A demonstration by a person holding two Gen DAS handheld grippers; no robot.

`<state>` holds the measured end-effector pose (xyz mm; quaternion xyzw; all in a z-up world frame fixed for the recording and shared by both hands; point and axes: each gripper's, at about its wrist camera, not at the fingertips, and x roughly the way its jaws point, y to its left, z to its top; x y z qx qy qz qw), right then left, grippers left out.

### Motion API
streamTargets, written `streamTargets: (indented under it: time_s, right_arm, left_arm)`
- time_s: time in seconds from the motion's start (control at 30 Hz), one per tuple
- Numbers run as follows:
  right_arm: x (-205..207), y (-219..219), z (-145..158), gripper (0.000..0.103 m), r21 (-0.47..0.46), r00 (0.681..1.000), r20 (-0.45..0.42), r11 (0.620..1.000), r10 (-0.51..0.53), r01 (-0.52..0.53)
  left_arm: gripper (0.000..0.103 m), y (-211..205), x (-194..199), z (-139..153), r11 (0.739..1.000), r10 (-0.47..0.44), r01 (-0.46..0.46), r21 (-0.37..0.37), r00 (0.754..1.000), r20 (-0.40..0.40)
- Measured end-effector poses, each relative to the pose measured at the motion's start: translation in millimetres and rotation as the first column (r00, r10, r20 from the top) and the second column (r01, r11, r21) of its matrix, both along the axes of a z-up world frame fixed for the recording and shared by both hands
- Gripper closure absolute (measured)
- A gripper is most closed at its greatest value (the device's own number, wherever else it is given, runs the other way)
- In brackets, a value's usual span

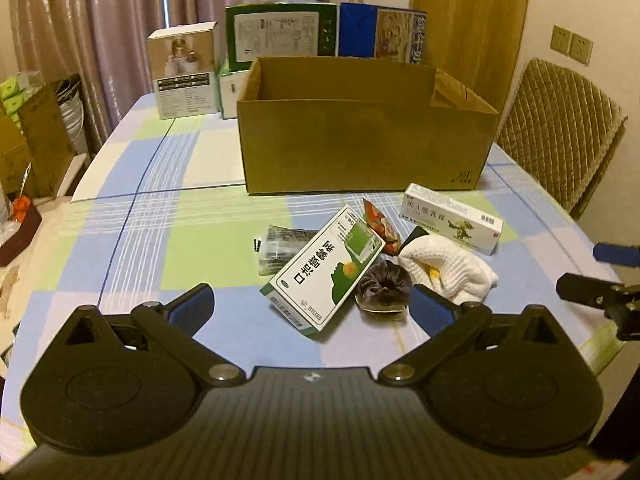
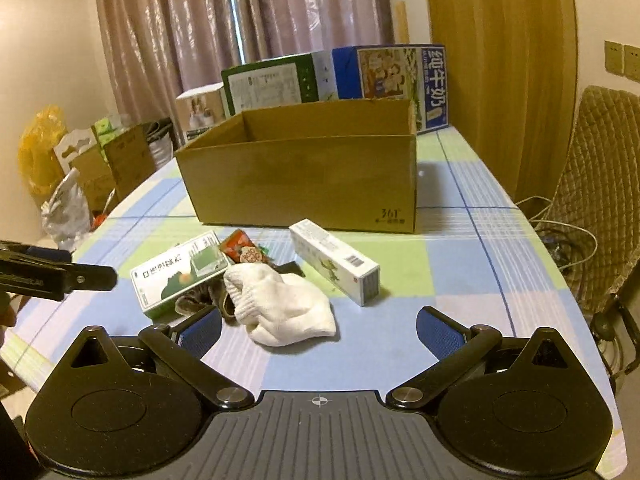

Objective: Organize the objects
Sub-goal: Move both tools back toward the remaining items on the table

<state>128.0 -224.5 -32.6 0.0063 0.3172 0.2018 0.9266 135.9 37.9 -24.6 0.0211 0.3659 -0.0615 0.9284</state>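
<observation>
Checked blue, green and white cloth covers the surface (image 1: 168, 216), which stands before pink curtains with several printed cartons lined up at its far edge. An open brown cardboard box (image 1: 360, 140) sits upright on the far half of the surface, and its interior appears empty as far as both views show. Just in front of it lies a loose cluster: a green-and-white medicine carton (image 1: 324, 272) resting tilted on a dark plastic-wrapped packet (image 1: 276, 246), a red printed sachet (image 1: 380, 220), a dark grey fabric scrunchie (image 1: 382, 286), a white knitted cloth bundle (image 2: 280, 304) and a long white ointment carton with a green crocodile print (image 2: 334, 260). The left hand-held gripper (image 1: 312, 308) hovers above the near edge of the cluster with its jaws spread wide and nothing between them. The right hand-held gripper (image 2: 320, 328) is likewise fully spread and empty, aimed at the white bundle. Judged from this layout, the task is at its start, with no item yet boxed. The next move calls for lowering one gripper over a single item, closing on it across its narrow dimension, then carrying it over the box rim.
</observation>
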Motion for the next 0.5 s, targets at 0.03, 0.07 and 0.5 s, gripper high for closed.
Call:
streamTargets:
  time_s: [0.03, 0.07, 0.5]
  right_arm:
    - [1, 2, -1, 0.002, -0.004, 1.000, 0.002, 1.000, 0.009, -0.009]
    - [3, 5, -2, 0.002, -0.011, 1.000, 0.002, 1.000, 0.020, -0.019]
    - [43, 42, -30, 0.023, -0.119, 0.987, -0.047, 0.980, 0.153, -0.158]
  left_arm:
    - [0.002, -2, 2, -3, 1.000, -0.014, 0.014, 0.014, 1.000, 0.007]
    - [0.002, -4, 4, -5, 0.999, -0.028, 0.028, 0.029, 1.000, 0.013]
    - [0.013, -8, 27, -34, 0.966, -0.178, 0.172, 0.191, 0.984, 0.014]
